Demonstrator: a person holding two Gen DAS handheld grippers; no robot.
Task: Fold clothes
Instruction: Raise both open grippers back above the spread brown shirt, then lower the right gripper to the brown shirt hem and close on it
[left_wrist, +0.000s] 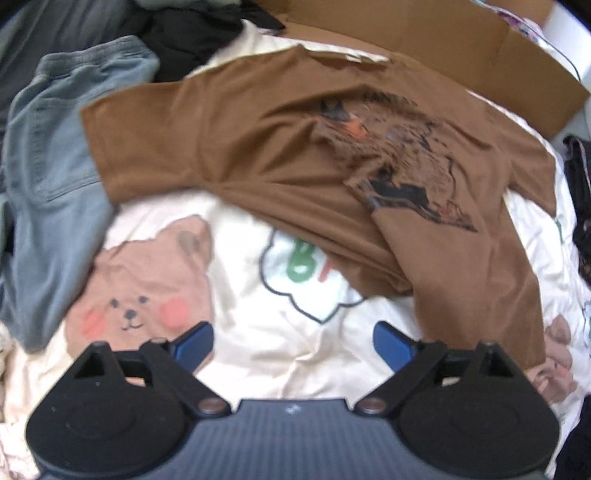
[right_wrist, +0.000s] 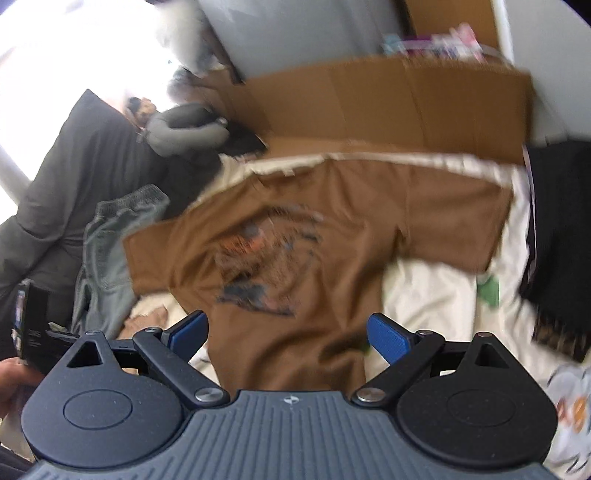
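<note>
A brown T-shirt with a dark printed graphic lies spread and slightly wrinkled on a cream bedsheet printed with bears. My left gripper hovers open over the bare sheet, just short of the shirt's lower hem, with nothing between its blue pads. In the right wrist view the same brown T-shirt lies ahead, its lower part reaching between the blue fingertips. My right gripper is open above that lower part, holding nothing.
Light blue jeans lie crumpled left of the shirt, with dark clothes behind them. A cardboard sheet stands along the far side. A black garment lies at the right. A person's hand and a dark device show at far left.
</note>
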